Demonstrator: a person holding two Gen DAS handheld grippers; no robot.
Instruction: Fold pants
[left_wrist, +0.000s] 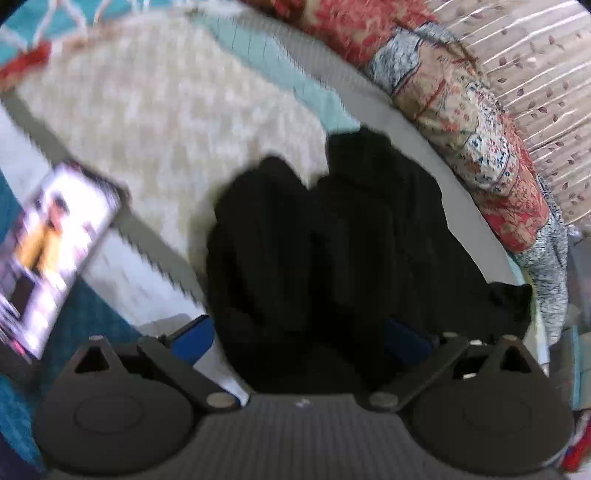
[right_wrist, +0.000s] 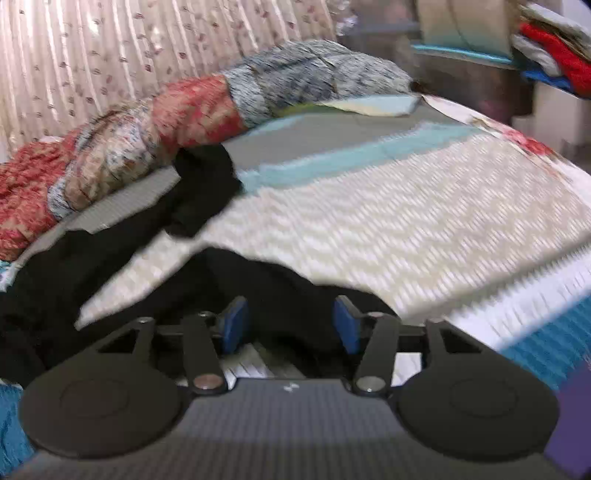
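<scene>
- Landmark: the bed cover (left_wrist: 155, 122), cream with teal bands; every place below is given relative to it.
- Left gripper (left_wrist: 301, 338): jaws spread wide, blue pads on either side of the near end of the black pants (left_wrist: 332, 236). The pads do not look to be pressing the cloth; blur makes contact hard to judge.
- Pants lie on the bed cover near its quilt-side edge, just beside the rolled patchwork quilt (left_wrist: 480, 147). Both legs run away from the camera, side by side, tips apart.
- A tablet or screen (left_wrist: 55, 254) rests at the cover's opposite edge.
- Right gripper (right_wrist: 291, 323): jaws part-open, black cloth between the pads, no pinch evident.
- Progress, as a judgement: pants laid out, roughly spread, one leg end rumpled; no fold visible. All folds remain.
</scene>
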